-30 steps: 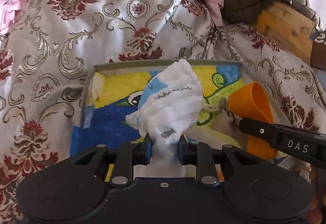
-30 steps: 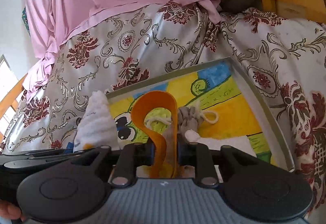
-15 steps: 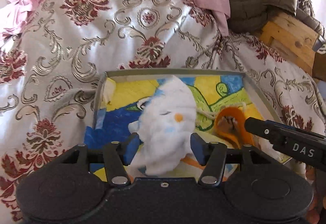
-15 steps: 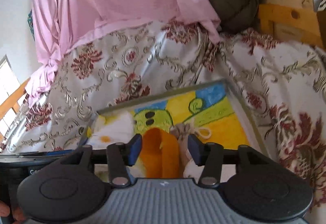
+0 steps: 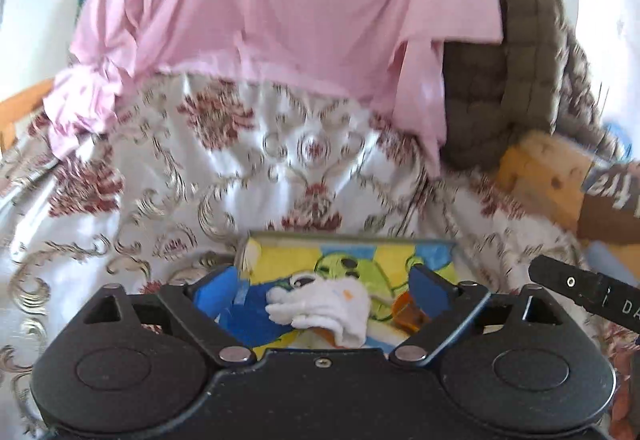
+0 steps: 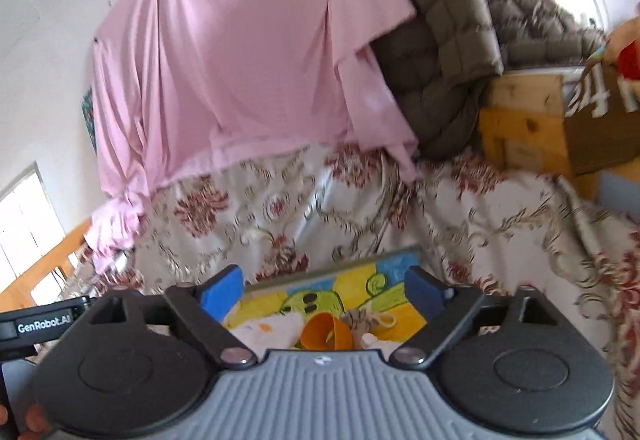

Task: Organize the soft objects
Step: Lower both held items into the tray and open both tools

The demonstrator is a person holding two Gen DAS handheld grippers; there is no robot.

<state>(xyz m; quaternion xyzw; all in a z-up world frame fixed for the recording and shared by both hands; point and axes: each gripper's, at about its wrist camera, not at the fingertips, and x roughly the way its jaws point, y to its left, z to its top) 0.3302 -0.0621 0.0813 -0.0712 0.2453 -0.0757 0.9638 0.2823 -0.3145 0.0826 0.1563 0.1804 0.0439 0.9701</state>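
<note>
A grey-rimmed tray (image 5: pixel 352 238) with a yellow, blue and green cartoon lining lies on the flowered cloth. A white fluffy sock (image 5: pixel 328 306) rests in it, free of the pads, below my left gripper (image 5: pixel 322 290), whose jaws are opening wide. An orange soft cup (image 6: pixel 326 332) and a grey drawstring pouch (image 6: pixel 362 322) lie in the same tray (image 6: pixel 332 270). My right gripper (image 6: pixel 324 290) hangs above them, its jaws opening too, nothing pressed between its blue pads. The white sock (image 6: pixel 268 328) shows at the left of the cup. The right gripper's black body (image 5: pixel 588 294) juts in from the right in the left wrist view.
A flowered satin cloth (image 5: pixel 160 199) covers the surface. Behind it hang a pink sheet (image 5: pixel 280 7) and a brown quilted jacket (image 6: pixel 440 39). A wooden crate (image 6: pixel 520 127) and a cardboard box (image 6: pixel 600 127) stand at the right. A window (image 6: pixel 24 224) is at the far left.
Both grippers let go: the left released the white sock, the right the orange cup, and both things dropped into the tray. Both grippers opened wide, rose and pulled back from the tray.
</note>
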